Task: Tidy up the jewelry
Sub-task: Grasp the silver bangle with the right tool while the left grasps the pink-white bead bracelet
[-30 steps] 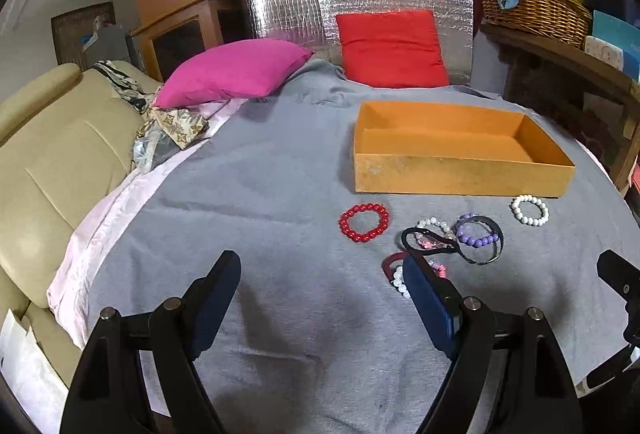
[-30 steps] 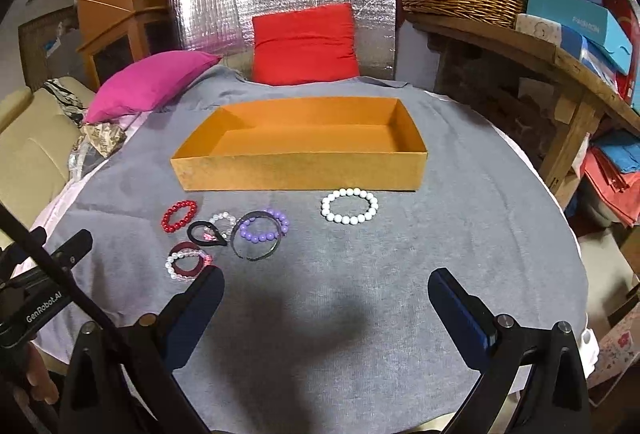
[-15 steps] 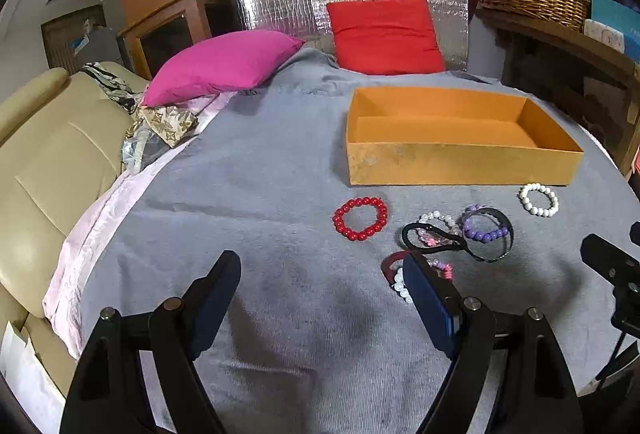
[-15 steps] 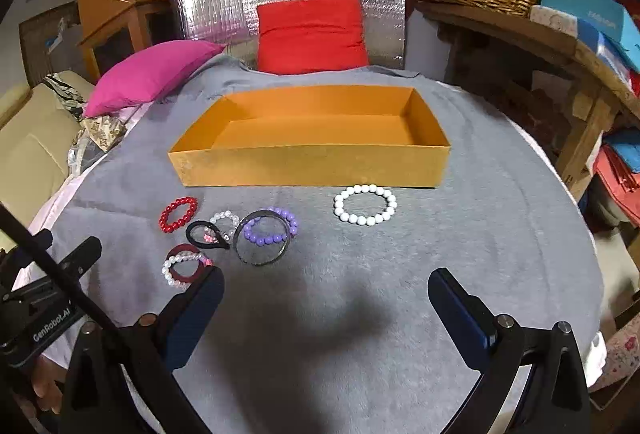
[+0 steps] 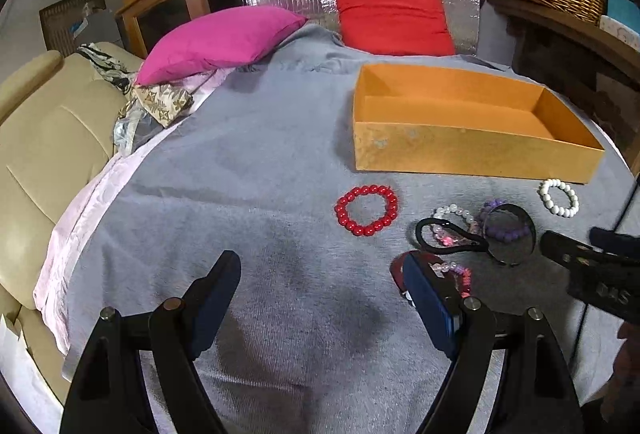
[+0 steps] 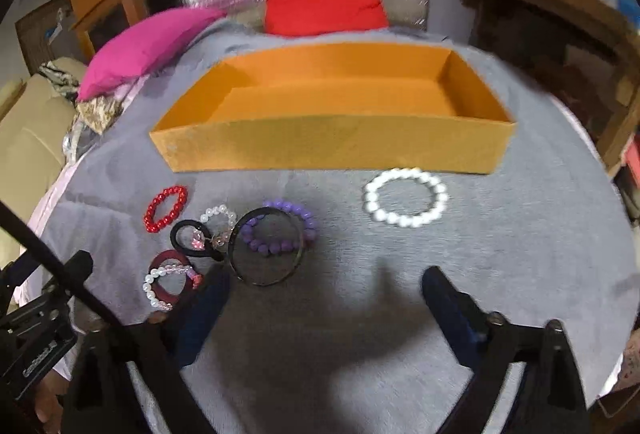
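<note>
A grey cloth [image 5: 248, 193] covers the table and carries everything. An orange box [image 6: 332, 147] stands toward the far edge, its inside bare. Behind it a red cushion [image 5: 392, 15] leans on silver padding, with a pink cushion [image 5: 220, 37] at the far left corner. The jewelry lies in a loose row on the cloth just in front of the box's near wall. A white bead bracelet [image 6: 405, 197] sits alone to the right, close to the wall. A black ring [image 6: 266, 246] overlaps a purple bead bracelet [image 6: 280, 226] and touches a black hair tie [image 6: 196, 237]. A red bead bracelet [image 5: 367, 209] lies at the left end. The left gripper [image 5: 320, 286] and right gripper [image 6: 320, 298] both hover over the near edge with jaws spread wide, holding nothing.
</note>
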`<state>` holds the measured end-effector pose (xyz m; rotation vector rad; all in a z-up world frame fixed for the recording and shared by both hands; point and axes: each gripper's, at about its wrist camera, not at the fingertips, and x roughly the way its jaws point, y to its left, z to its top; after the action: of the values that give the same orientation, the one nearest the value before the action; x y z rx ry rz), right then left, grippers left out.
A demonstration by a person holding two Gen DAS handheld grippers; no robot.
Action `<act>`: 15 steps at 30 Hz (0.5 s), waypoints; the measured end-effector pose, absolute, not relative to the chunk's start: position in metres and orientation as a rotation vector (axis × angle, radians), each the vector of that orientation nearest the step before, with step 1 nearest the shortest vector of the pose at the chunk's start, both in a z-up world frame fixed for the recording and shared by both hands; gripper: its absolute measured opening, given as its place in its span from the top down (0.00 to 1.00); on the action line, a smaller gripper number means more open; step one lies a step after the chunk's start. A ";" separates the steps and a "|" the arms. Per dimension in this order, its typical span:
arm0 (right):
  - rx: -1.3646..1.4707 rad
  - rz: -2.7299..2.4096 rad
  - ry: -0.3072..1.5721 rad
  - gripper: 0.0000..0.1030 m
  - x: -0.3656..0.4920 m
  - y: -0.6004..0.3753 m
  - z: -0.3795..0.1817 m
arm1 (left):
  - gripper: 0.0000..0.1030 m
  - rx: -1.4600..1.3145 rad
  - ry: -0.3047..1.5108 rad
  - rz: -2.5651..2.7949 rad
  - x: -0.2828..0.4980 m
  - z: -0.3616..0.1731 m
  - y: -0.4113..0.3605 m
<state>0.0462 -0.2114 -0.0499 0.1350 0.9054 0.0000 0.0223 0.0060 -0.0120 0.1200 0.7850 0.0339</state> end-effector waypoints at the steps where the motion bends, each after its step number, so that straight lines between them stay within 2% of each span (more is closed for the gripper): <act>1: 0.148 0.013 0.926 0.21 0.053 -0.211 -0.055 | 0.19 0.117 0.791 0.035 0.024 -0.013 0.007; 2: 0.158 0.022 0.939 0.23 0.059 -0.210 -0.059 | 0.19 0.113 0.799 0.036 0.026 -0.015 0.007; 4: 0.165 0.033 0.960 0.38 0.069 -0.208 -0.068 | 0.19 0.109 0.809 0.038 0.029 -0.018 0.008; 6: 0.163 0.041 1.005 0.47 0.081 -0.205 -0.081 | 0.19 0.109 0.819 0.035 0.031 -0.021 0.008; 8: 0.143 0.031 0.983 0.52 0.082 -0.204 -0.081 | 0.19 0.110 0.832 0.030 0.033 -0.024 0.008; 9: 0.131 0.035 0.976 0.61 0.083 -0.202 -0.080 | 0.19 0.112 0.837 0.030 0.034 -0.026 0.008; 10: 0.132 0.042 0.976 0.75 0.083 -0.202 -0.079 | 0.19 0.112 0.845 0.031 0.035 -0.028 0.008; 12: 0.140 0.044 0.976 0.85 0.082 -0.204 -0.079 | 0.19 0.108 0.857 0.035 0.037 -0.031 0.009; 13: 0.147 0.043 0.979 0.89 0.081 -0.207 -0.079 | 0.19 0.104 0.866 0.036 0.038 -0.033 0.011; 15: 0.191 0.057 0.980 0.90 0.080 -0.214 -0.078 | 0.19 0.097 0.878 0.038 0.039 -0.037 0.012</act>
<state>0.0796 -0.2140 -0.0778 0.1906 0.9795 0.0567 0.0386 0.0124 -0.0370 0.0968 0.8785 0.0377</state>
